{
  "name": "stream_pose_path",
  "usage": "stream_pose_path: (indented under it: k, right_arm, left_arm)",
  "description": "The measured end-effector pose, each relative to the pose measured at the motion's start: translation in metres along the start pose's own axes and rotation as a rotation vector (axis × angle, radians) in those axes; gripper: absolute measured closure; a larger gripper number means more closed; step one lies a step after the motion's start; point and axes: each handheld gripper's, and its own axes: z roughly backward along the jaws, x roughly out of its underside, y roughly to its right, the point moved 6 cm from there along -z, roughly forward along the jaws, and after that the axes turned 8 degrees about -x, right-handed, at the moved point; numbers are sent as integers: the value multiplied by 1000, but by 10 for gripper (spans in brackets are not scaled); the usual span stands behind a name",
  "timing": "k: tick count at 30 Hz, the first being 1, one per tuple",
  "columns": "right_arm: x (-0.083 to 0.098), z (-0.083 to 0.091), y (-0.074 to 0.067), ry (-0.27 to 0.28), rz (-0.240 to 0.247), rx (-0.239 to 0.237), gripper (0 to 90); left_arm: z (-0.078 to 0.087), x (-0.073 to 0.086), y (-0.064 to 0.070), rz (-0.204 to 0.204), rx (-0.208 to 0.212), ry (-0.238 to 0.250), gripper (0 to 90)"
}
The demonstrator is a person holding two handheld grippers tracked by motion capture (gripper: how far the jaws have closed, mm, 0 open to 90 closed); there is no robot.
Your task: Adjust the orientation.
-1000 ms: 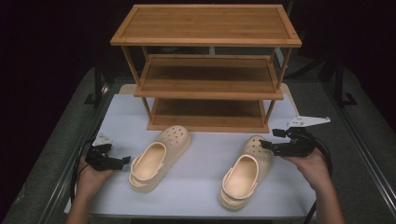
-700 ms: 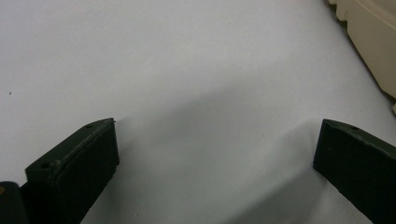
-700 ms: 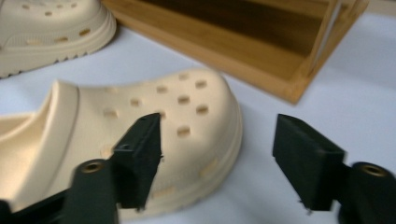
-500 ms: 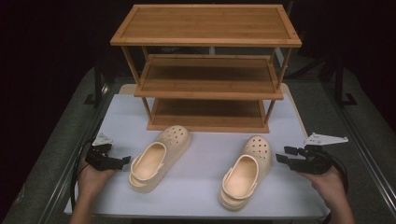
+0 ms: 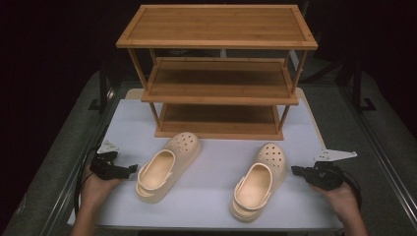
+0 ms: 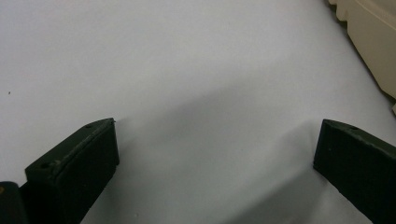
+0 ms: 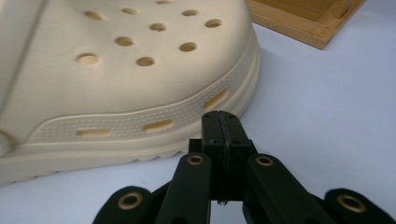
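- The high view is dim overall: the surroundings from nine through twelve to three o'clock fall into near black, while the white table top (image 5: 211,162) is the brightest area.
- Light comes from above; the wooden shelf rack (image 5: 216,73) shades its lower tiers.
- The two cream clogs (image 5: 167,167) cast only faint, soft shadows.
- The high view is slightly soft and grainy, with no glare.
- In the left gripper view, a broad soft shadow lies on the white surface from the centre toward five o'clock; the near jaws are blurred.
- The right gripper view is evenly lit; the clog (image 7: 126,70) is sharp, the bottom edge out of focus.
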Motion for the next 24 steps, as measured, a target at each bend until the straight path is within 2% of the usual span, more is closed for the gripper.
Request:
stream_pose_path:
  k: [2,4,6,12,14,24]
  right_arm:
    - [0,-5,7,-13,-7,12,900]
    - [0,-6,9,-17,-8,12,899]
    - [-1,-11,11,-17,-9,-5,899]
    - [-5,-19,8,-31,6,-25,899]
    - [-7,-21,7,-50,21,-14,899]
    - [-17,-32,7,-65,25,-21,900]
  left_arm:
    - [0,0,0,0,0,0,0]
    - [0,0,0,0,0,0,0]
    - [0,0,0,0,0,0,0]
    - [0,0,0,0,0,0,0]
    - [0,0,0,0,0,0,0]
    - [0,0,0,0,0,-1,0]
